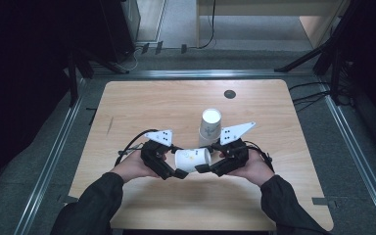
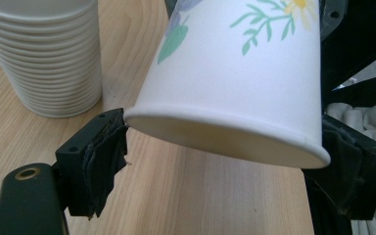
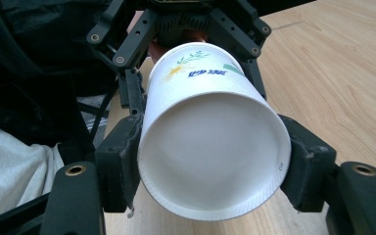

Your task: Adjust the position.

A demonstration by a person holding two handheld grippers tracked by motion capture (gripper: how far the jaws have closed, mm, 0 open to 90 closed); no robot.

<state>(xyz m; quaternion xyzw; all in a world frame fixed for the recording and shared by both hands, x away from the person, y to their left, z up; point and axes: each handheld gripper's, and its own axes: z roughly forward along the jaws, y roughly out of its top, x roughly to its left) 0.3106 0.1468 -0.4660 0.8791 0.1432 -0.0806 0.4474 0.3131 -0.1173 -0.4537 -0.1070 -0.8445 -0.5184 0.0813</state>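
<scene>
We hold the paper cup (image 1: pixel 192 159) level, long axis 9-to-3: right hand-held gripper (image 1: pixel 201 169) pinching its base, left hand-held gripper (image 1: pixel 180 173) spread around the rim

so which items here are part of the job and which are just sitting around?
In the job:
- paper cup, lying sideways between both grippers
- right gripper, fingers clamped on the cup's base end
- left gripper, fingers at the cup's rim
- stack of cups, upright just behind

Just lying about:
- dark round disc near the table's far edge
- table itself
</scene>
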